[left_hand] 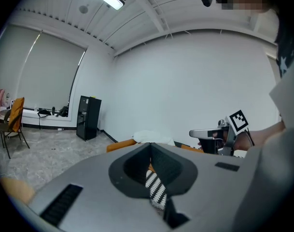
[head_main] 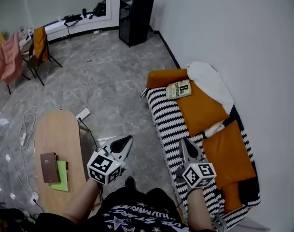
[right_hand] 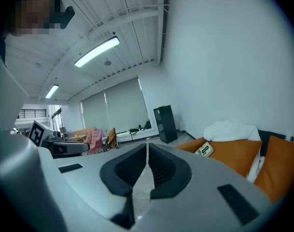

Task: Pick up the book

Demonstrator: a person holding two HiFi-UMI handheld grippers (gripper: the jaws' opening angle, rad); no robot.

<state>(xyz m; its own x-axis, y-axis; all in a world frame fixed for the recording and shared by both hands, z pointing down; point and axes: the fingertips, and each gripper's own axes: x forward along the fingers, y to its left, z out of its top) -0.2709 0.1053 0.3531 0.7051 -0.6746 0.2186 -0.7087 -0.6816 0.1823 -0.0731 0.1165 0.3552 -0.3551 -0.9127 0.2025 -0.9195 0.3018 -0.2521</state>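
Starting at the upper left of the head view, a pink-draped chair point(head_main: 9, 57) and an orange-draped chair point(head_main: 39, 45) were seen on the grey floor, with white cables point(head_main: 26, 124) strewn below them. At the lower left, a wooden table point(head_main: 55, 129) was seen bearing a brown notebook point(head_main: 49, 167) set against a green notebook point(head_main: 61, 175). Just right of the table, at lower centre, the left gripper point(head_main: 127, 141) was held above the floor, pointing toward the upper right. In its own view its jaws were seen closed together with nothing gripped. A black cabinet point(head_main: 135, 16) was seen against the wall at top centre. Right of centre, the right gripper point(head_main: 185, 144) was held over the near part of the striped sofa cover point(head_main: 166, 115), its jaws likewise pressed together and empty. The book point(head_main: 179, 89) was seen lying on an orange cushion point(head_main: 200, 108) at the upper end of the sofa, well apart from both grippers and untouched. A white cloth point(head_main: 209, 81) was bunched just beside it along the wall, and a second orange cushion point(head_main: 229, 158) was seen at the lower right.
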